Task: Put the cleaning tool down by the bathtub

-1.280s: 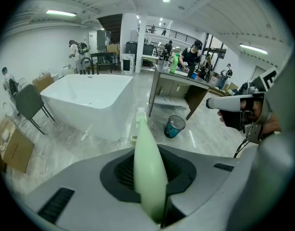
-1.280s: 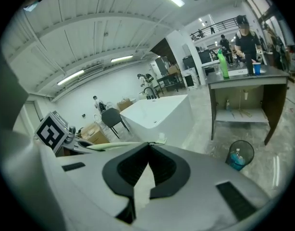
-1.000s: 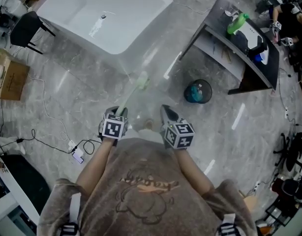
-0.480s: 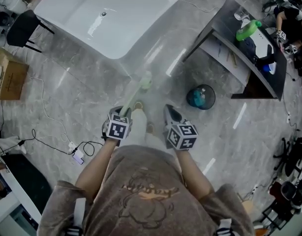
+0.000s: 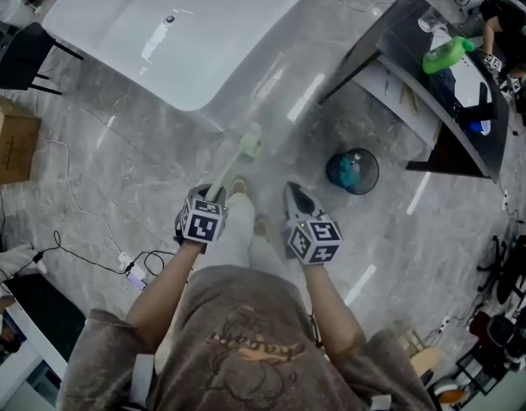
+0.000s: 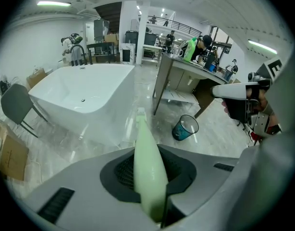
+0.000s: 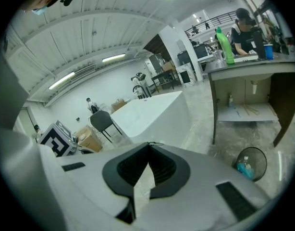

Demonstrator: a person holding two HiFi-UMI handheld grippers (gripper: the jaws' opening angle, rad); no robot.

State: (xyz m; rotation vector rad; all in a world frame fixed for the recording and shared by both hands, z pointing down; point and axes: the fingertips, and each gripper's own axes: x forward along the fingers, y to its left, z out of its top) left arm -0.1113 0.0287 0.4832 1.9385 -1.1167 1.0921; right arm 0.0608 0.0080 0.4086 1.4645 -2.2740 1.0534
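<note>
1. Your left gripper is clenched on the handle of a pale green, long-handled plastic cleaning brush. The left gripper view shows the handle wedged between the two grey jaws.
2. The brush points away from you towards the white rectangular bathtub. Its small bristle head sits near the tub's closest corner, over the glossy grey marble floor. Whether the head touches the floor cannot be made out.
3. Your right gripper is beside the left one, with your legs between them. Its jaws are closed tip to tip, with nothing held in them.
4. To the right of the brush head, a round teal wastebasket stands on the floor, well apart from the tub.
5. Further right is a dark desk with a bright green bottle on top.
6. At the tub's left end stands a black chair, and below it in the head view is a brown cardboard box.
</note>
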